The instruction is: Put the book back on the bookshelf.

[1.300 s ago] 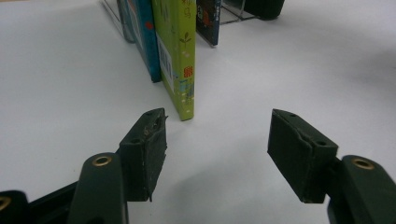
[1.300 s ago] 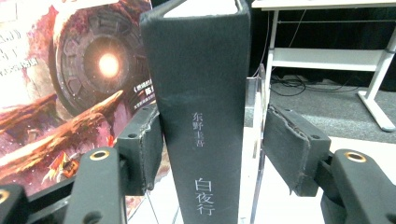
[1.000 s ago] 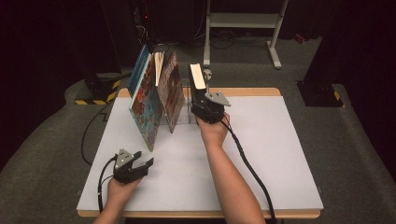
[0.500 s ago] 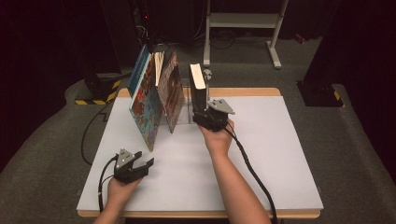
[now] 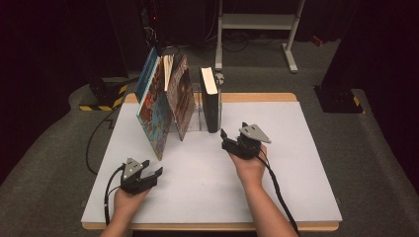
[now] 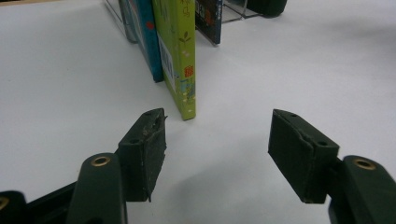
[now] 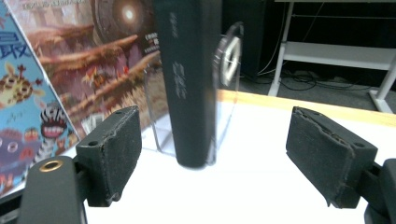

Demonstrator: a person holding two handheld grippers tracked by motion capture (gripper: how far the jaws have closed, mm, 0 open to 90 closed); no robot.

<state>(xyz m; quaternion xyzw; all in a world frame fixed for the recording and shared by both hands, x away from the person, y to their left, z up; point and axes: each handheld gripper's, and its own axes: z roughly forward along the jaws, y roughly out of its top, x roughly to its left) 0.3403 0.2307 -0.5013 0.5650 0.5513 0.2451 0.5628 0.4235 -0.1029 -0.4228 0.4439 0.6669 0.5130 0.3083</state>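
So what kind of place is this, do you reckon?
Probably a lab or recording studio rather than a home: a white table stands on grey carpet with dark surroundings, a person holds a cabled right gripper, and hazard-striped tape marks the floor.

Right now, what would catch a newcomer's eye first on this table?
A row of books at the white table's far left: colourful picture books leaning, and a black book upright against a clear stand. The right gripper, jaws open and empty, sits just short of it; the left gripper rests nearer the person.
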